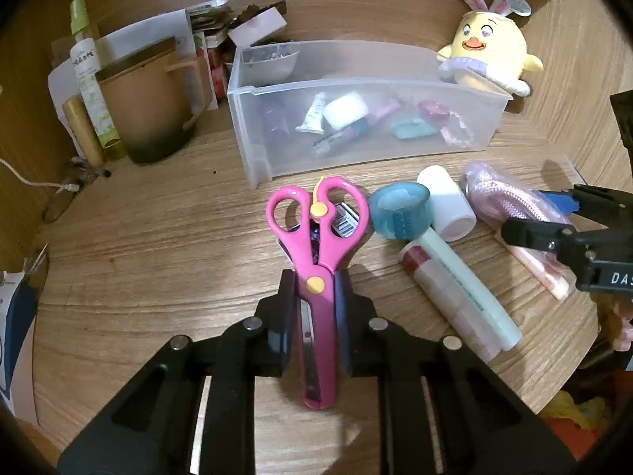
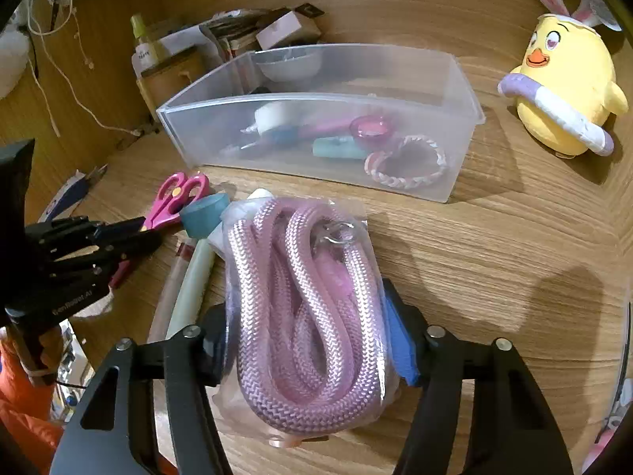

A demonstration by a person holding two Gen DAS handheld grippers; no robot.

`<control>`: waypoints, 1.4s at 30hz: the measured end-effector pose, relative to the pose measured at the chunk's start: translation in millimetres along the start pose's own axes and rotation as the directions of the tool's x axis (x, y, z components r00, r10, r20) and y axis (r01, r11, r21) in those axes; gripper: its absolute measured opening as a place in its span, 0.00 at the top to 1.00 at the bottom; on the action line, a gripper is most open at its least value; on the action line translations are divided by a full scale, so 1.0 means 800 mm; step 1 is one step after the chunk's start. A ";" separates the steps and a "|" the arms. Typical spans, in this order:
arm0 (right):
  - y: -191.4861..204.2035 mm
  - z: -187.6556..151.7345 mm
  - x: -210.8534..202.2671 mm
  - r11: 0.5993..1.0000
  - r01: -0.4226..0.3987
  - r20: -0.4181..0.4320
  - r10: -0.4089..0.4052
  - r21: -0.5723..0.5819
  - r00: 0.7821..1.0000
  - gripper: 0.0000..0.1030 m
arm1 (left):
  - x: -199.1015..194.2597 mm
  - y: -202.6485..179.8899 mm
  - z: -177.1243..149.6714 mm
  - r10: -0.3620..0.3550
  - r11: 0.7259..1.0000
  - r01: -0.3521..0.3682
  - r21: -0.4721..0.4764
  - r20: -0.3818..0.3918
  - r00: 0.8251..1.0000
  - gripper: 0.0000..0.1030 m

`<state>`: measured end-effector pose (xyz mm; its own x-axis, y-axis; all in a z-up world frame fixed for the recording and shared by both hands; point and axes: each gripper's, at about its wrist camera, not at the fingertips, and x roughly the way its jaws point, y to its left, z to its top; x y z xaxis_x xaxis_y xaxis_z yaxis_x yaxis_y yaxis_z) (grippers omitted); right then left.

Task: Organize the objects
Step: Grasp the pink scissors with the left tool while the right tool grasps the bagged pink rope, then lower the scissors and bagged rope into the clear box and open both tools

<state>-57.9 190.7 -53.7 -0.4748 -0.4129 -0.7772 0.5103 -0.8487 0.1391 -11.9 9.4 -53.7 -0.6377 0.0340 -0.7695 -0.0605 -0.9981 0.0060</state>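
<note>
Only the right view shows the bagged rope (image 2: 308,316) clamped in the right gripper (image 2: 312,340), while the left gripper (image 1: 314,308) pinches the scissors (image 1: 316,253), handles toward twelve o'clock, facing the bin (image 1: 368,91).

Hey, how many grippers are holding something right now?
2. The left gripper clamps the pink scissors; the right gripper clamps the bagged pink rope.

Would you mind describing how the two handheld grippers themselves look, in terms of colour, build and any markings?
Both are matte black, angular linkage frames with silver round pivot pins. The left gripper has dark blue pads on its fingers; the right gripper has brighter blue pads. White lettering shows on each body, only partly readable. No cables or sleeves are visible on them.
</note>
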 end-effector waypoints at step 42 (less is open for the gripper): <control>-0.009 0.159 -0.005 0.981 0.194 0.250 -0.192 0.017 0.949 0.51 | 0.033 0.033 0.185 -0.152 0.988 0.153 -0.014 0.059 0.987 0.82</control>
<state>-151.3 156.3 26.6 -0.7278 -0.3118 -0.6107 0.3965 -0.9180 -0.0038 -144.1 -8.3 20.9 -0.6655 0.1885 -0.7222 -0.1470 -0.9817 -0.1208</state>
